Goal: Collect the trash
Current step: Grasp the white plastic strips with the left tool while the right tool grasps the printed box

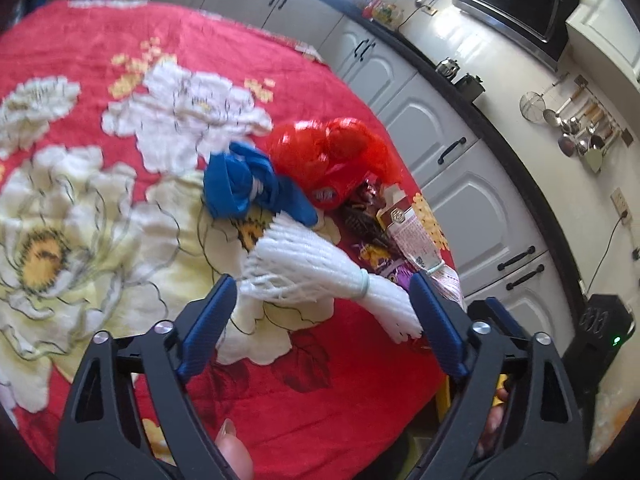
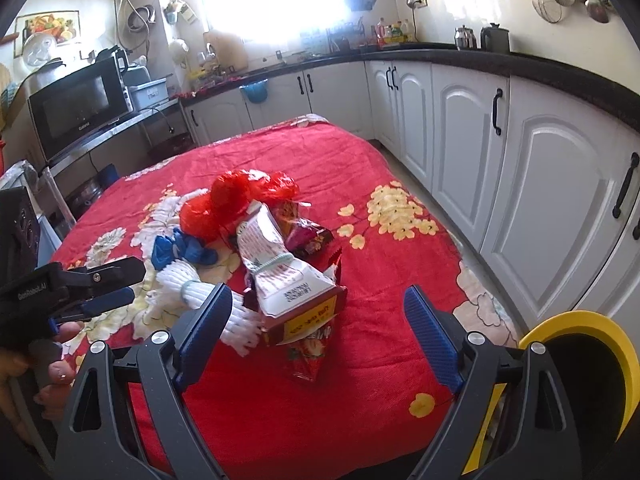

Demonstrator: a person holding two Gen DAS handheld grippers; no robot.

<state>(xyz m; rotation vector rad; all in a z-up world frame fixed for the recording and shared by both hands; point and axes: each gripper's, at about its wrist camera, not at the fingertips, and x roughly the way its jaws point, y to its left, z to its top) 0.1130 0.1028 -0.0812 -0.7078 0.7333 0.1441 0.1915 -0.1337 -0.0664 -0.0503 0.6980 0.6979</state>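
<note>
While spread wide over the red cloth [image 1: 120,40], left gripper [image 1: 324,292] brackets white foam net [image 1: 320,268] at lower centre of frame, net not clamped. Right gripper [image 2: 318,304] likewise agape, carton [image 2: 288,280] lying between and just ahead of its tips. Blue bag [image 1: 244,188] and red bag [image 1: 332,160] heaped beyond net, mid-frame. Yellow-rimmed bin [image 2: 592,376] at lower right.
</note>
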